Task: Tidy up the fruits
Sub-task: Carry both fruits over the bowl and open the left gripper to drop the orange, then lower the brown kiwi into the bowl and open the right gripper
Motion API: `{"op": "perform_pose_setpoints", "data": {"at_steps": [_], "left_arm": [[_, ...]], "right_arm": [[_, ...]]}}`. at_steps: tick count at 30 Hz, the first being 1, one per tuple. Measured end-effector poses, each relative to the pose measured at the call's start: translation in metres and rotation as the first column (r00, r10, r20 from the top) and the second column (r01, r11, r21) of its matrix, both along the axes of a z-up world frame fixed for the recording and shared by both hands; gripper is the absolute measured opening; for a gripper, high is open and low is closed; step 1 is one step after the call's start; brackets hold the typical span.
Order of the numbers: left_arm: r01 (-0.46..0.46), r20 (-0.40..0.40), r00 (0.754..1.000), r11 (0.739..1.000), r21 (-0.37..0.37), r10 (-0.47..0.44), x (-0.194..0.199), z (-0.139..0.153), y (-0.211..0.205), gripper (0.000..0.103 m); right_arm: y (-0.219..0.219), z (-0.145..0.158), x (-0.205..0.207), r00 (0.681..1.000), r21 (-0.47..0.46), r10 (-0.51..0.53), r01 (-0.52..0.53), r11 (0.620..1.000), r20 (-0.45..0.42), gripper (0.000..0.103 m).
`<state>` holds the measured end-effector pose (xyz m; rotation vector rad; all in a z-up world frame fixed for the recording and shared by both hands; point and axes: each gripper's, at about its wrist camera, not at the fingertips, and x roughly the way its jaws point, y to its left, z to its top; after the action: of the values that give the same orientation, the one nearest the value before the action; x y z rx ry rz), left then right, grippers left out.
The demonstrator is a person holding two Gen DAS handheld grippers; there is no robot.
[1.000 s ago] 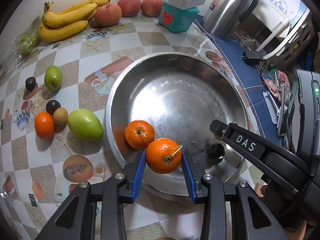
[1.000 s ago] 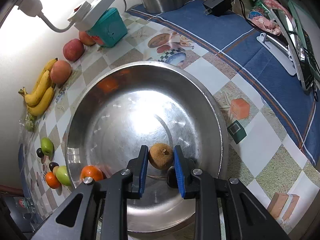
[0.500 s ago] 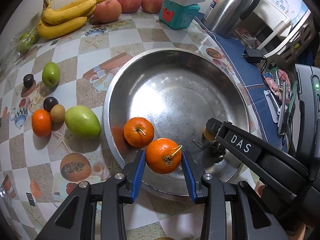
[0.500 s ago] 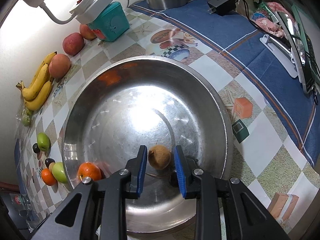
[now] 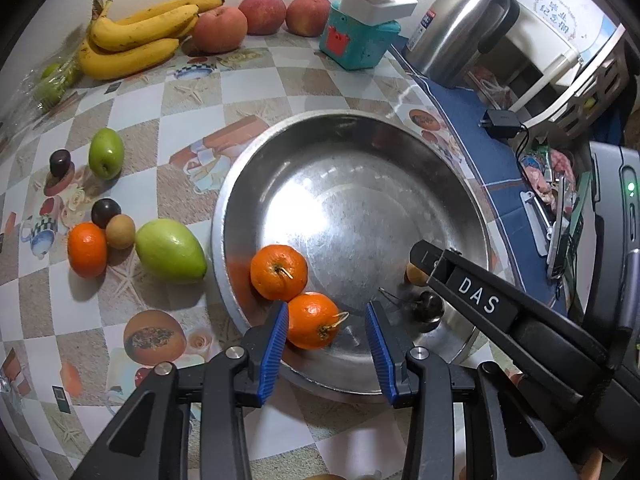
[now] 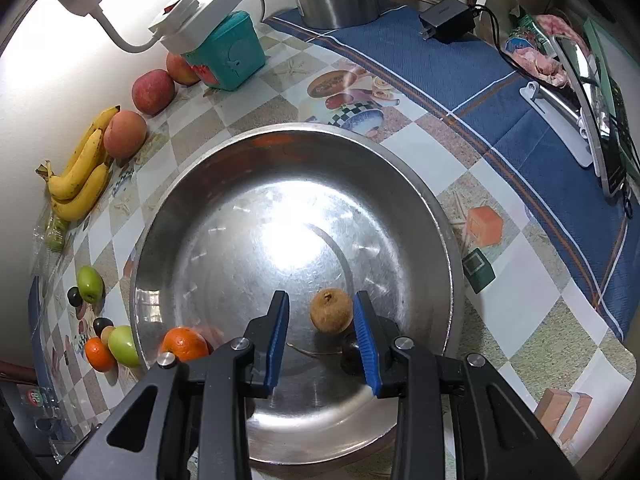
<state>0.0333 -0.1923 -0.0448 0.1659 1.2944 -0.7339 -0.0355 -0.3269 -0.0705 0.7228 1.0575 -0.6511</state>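
Note:
A large steel bowl (image 5: 344, 118) sits on the checked tablecloth. My left gripper (image 5: 326, 336) hangs over its near rim, jaws opening. A stemmed orange (image 5: 312, 320) lies between the pads, against the left one and clear of the right. A second orange (image 5: 279, 266) rests beside it. My right gripper (image 6: 320, 332) is over the same bowl (image 6: 304, 130), jaws opening. A small brown fruit (image 6: 331, 311) sits on the bowl floor close to the right pad, with a gap on its left. A dark stemmed fruit (image 5: 430, 304) lies nearby.
Left of the bowl lie an orange (image 5: 87, 249), a green mango (image 5: 170, 250), a green apple (image 5: 106, 153) and small dark fruits. Bananas (image 5: 136, 40) and peaches (image 5: 220, 29) line the wall. A teal box (image 5: 356, 44), a kettle (image 5: 460, 28) and a charger (image 5: 502, 122) stand beyond.
Both pairs of jaws have widened. The orange has slipped out of the left grip and lies lower in the bowl. The brown fruit has been let go and rests on the bowl floor.

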Motion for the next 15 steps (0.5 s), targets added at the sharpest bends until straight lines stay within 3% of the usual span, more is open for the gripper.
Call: {"op": "perform_pose_setpoints", "data": {"at_steps": [15], "left_arm": [[-0.148, -0.013, 0.989, 0.988, -0.047, 0.147, 0.029, 0.014, 0.034, 0.043]], "right_arm": [[0.006, 0.005, 0.006, 1.000, -0.015, 0.029, -0.029, 0.999, -0.002, 0.034]]}}
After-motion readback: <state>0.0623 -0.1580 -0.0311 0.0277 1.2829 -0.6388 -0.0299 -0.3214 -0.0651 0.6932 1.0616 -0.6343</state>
